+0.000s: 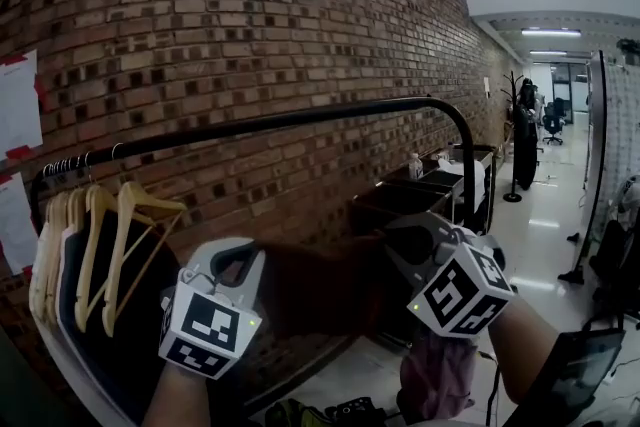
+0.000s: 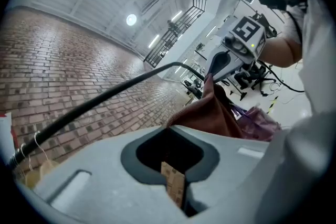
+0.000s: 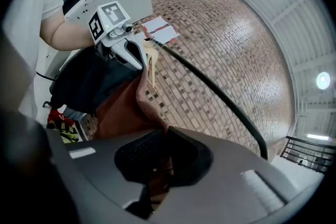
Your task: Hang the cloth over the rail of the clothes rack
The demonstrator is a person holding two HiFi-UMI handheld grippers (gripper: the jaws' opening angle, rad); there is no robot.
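Left claw (image 2: 174, 182) and right claw (image 3: 155, 180) pinch limp rust-brown cloth (image 1: 320, 290); rail (image 1: 300, 119) tubular.

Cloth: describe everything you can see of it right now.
The cloth is dark reddish-brown and looks like soft, towel-like fabric. It is held in the air, spanning both grippers. The left gripper is shut on one end and the right gripper is shut on the other. It bunches into folds near each set of jaws. In the head view it sits below the black rail and does not touch it, so it is not yet hung.
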